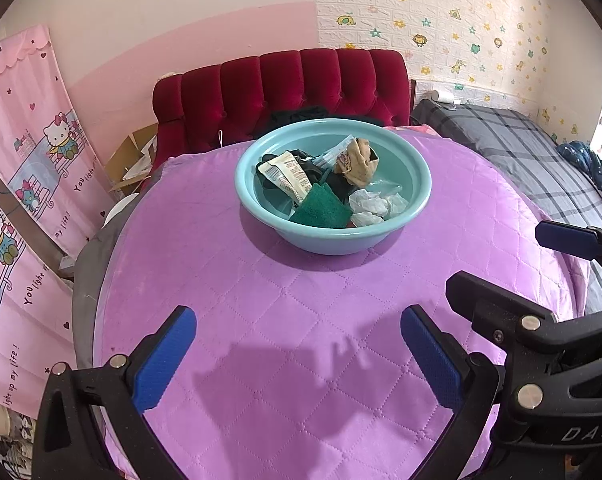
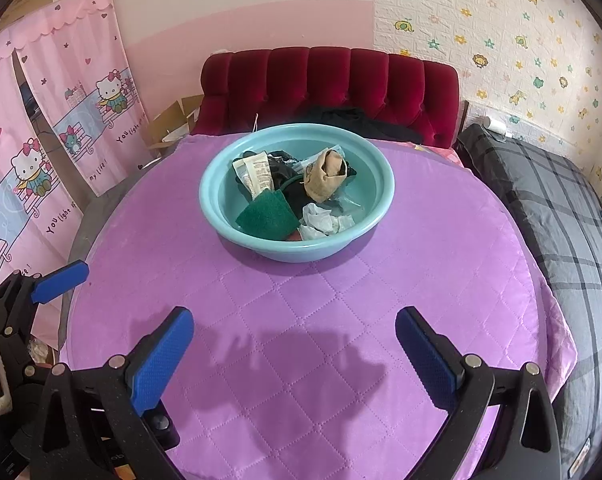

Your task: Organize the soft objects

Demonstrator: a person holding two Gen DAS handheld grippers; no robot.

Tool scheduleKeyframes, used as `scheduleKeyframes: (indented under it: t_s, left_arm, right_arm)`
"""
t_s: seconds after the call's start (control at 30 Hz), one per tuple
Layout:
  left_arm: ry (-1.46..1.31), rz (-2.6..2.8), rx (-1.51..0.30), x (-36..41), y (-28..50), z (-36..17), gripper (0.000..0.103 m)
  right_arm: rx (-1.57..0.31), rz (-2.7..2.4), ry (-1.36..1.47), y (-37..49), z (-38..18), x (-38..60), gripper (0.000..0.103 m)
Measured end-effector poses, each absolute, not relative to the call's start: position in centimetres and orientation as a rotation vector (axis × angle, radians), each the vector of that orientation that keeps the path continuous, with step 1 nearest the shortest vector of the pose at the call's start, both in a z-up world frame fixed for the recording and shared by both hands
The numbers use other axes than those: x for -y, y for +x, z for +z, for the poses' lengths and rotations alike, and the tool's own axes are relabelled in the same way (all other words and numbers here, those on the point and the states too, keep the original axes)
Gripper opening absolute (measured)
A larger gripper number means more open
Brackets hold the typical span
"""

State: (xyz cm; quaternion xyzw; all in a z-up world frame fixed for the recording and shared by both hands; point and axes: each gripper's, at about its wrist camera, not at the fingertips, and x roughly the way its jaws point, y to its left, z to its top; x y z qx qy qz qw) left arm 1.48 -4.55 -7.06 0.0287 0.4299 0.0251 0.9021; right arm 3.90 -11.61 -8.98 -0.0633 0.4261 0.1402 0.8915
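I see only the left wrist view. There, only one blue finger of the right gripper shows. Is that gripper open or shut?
Observer: Open. The right wrist view shows the right gripper with both fingers wide apart and nothing between them.
Operator: Behind the basin I see only a dark scrap. What is it?
Observer: A black garment, lying spread along the seat of the red sofa.

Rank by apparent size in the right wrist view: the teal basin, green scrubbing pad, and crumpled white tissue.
1. Teal basin, plainly largest; it holds the others.
2. Green scrubbing pad.
3. Crumpled white tissue, somewhat smaller, though the gap is modest.
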Motion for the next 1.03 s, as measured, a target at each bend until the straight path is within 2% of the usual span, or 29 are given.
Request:
scheduleKeyframes:
  t_s: [1.03]
  left_arm:
    - [0.047,0.050,-0.896,5.17,1.98,-7.15,0.103]
  right_arm:
    - [-0.884,0.299,-0.125,4.43,-8.83,12.20,0.103]
